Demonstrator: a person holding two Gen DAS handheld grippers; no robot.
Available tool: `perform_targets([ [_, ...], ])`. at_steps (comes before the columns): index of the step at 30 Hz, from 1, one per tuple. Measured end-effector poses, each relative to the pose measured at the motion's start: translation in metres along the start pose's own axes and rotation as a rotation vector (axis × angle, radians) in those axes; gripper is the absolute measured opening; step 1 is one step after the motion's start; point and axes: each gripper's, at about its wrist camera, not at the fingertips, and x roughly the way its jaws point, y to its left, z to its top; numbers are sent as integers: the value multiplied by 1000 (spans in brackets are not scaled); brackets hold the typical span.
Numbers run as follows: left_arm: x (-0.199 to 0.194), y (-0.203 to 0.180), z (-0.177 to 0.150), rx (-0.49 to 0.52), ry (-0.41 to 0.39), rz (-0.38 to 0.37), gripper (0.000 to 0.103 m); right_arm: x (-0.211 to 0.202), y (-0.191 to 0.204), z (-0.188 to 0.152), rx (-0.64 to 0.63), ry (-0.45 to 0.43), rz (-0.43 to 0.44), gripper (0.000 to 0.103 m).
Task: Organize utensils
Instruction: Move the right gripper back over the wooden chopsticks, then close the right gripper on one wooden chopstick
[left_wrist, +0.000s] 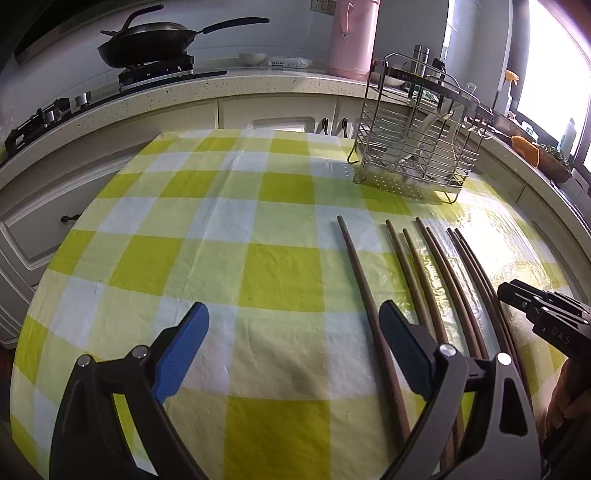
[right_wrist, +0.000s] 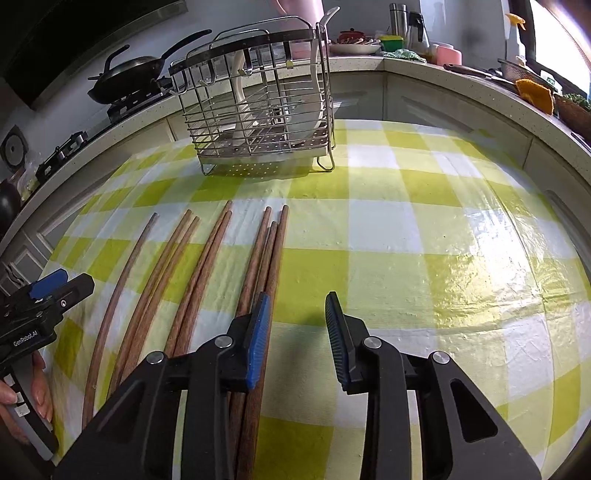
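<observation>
On the checked worktop (left_wrist: 147, 229), left side: bare cloth is lying open, running up to the far edge. Left tongs (left_wrist: 293, 325) are hovering with jaws spread wide and nothing between them; the right pad is sitting over the leftmost chopstick. The brown chopsticks (right_wrist: 192, 266) are lying flat in a loose fan, tips pointing toward the wire utensil rack (right_wrist: 258, 110), which is standing near the far edge with pale utensils inside. A strip of clear cloth is separating tips from rack. Right tongs (right_wrist: 297, 325) are hovering partly open, gripping nothing; the left pad is sitting over the rightmost chopsticks, the gap over bare cloth. Further right, the worktop is lying open and glossy up to its edge.
</observation>
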Motion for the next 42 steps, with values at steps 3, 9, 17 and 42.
perform_targets([
  [3,2,0,1,1,8,-3,89,1,3,2,-6,8,4,29],
  [9,6,-2,2,4,17,-10,87,5,10,5,-17,23,-24,23],
  [17,12,-10,2,20,47,-15,80,15,11,15,-33,37,-40,20],
  [42,36,-54,18,111,85,49,33,21,-10,24,-34,40,-2,9],
])
